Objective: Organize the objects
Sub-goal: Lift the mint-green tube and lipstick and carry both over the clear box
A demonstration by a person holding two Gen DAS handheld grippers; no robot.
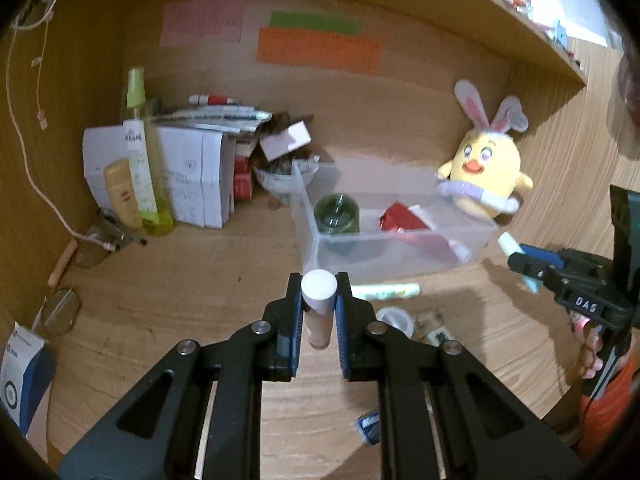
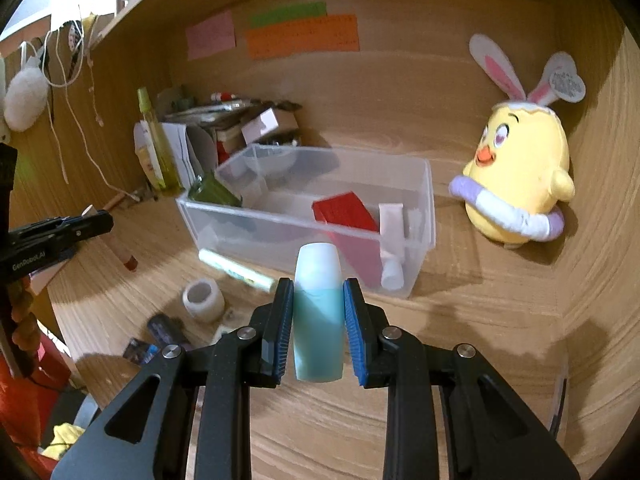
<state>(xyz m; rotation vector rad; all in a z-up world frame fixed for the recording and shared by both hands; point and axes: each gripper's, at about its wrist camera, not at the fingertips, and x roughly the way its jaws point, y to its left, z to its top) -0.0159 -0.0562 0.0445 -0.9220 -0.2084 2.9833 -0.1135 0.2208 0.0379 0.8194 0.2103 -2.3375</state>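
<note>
- Left wrist view: left gripper (image 1: 319, 300) was clenched on a small peach tube with a white cap (image 1: 318, 312), cap end forward, carried clear of the counter (image 1: 200, 280) just short of the clear bin (image 1: 400, 236); judged as staged for dropping in.
- Right wrist view: right gripper (image 2: 319, 300) grasped a teal bottle (image 2: 319, 320) by its middle, white top pointing at the bin's near wall (image 2: 288, 220).
- Bin contents: dark green jar (image 1: 335, 214) at the left end, red box (image 2: 346, 212) and white tube (image 2: 391, 240) at the right; the middle lay free, the likely slot.
- Loose on the counter before the bin: pale stick (image 2: 236, 270), tape roll (image 2: 203, 299), dark wrappers (image 2: 166, 330).
- Edges: plush chick (image 2: 520, 184) just right of the bin, box clutter (image 1: 180, 176) left, shelf (image 1: 480, 32) overhead; approach was open from the front only.
</note>
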